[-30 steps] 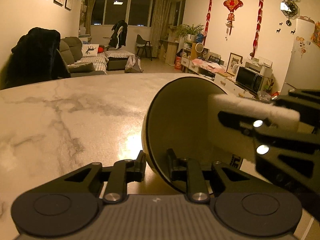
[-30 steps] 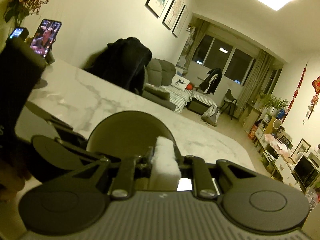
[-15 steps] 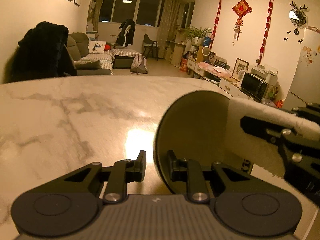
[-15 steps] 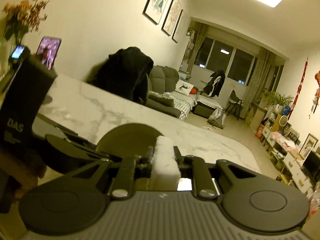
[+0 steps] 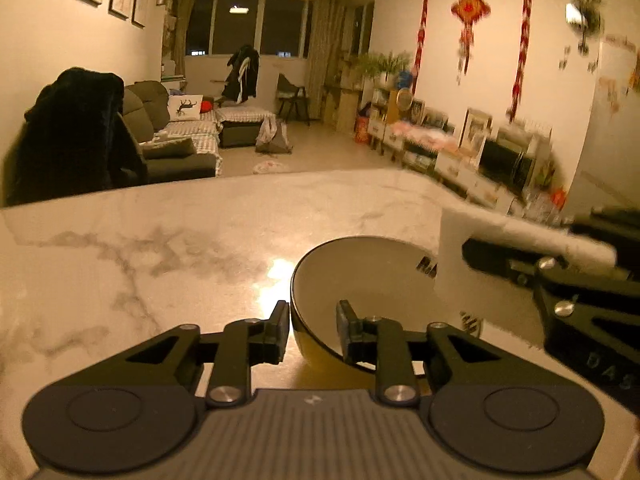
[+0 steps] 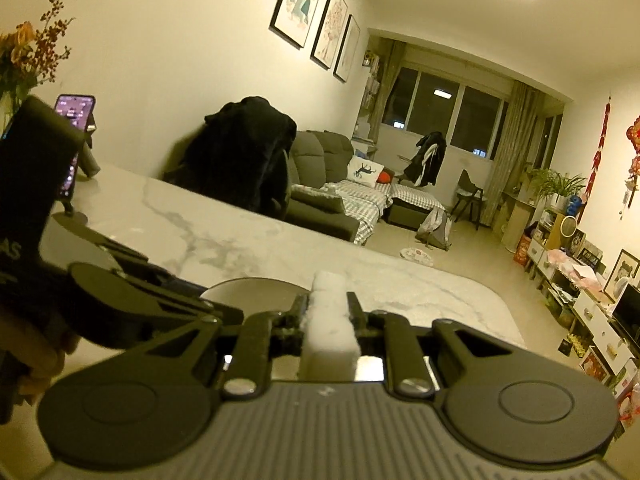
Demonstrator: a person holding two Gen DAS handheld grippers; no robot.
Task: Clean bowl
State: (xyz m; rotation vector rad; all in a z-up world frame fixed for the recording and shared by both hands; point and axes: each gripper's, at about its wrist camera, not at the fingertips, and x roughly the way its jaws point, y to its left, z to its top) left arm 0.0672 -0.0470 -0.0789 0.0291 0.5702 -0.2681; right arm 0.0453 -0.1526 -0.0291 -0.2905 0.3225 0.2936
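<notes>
- The bowl (image 5: 360,276) sits on the marble table (image 5: 160,248), pale inside, and nothing shows in it.
- The left gripper (image 5: 312,330) straddles the bowl's near rim, one finger (image 5: 278,332) outside the wall and one inside; its jaws are opening, and the outer pad stands just clear of the wall.
- The right gripper (image 6: 328,310) is clamped on a white sponge (image 6: 330,328), poised over the bowl's far right rim.

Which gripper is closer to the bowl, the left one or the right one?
Left. The left gripper has its fingers straddling the rim of the bowl, jaws opening. The right gripper, clamping the white sponge, is beside the bowl, just off its far side.
</notes>
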